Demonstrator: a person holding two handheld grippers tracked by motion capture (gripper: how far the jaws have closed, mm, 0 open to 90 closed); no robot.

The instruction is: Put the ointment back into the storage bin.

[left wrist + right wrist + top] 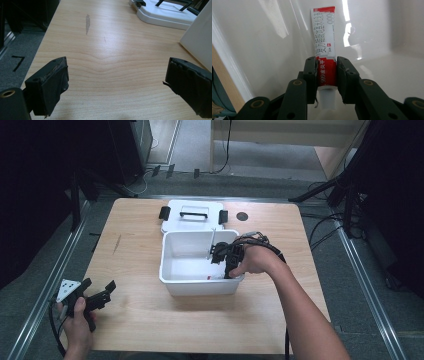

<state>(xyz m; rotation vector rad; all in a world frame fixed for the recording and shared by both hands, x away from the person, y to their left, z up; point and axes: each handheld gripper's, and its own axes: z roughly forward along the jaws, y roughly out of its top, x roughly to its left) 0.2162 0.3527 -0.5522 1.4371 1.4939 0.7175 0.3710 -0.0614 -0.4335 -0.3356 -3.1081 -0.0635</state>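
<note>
Right gripper view: right gripper [326, 75] clamped on soft red-and-white tube [325, 42], ribbed white cap down, inside glossy white plastic bin [172, 251]. Small print unreadable. Left gripper [116, 82] wide apart over woodgrain table [110, 50].

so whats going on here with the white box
A person works at a wooden table with a hand-held gripper in each hand. The right hand-held gripper reaches down inside the open white bin, shut on a red and white tube near its cap end. The bin's lid lies flat on the table just behind it. The left hand-held gripper sits off at the table's near left corner, jaws open, holding nothing.
</note>
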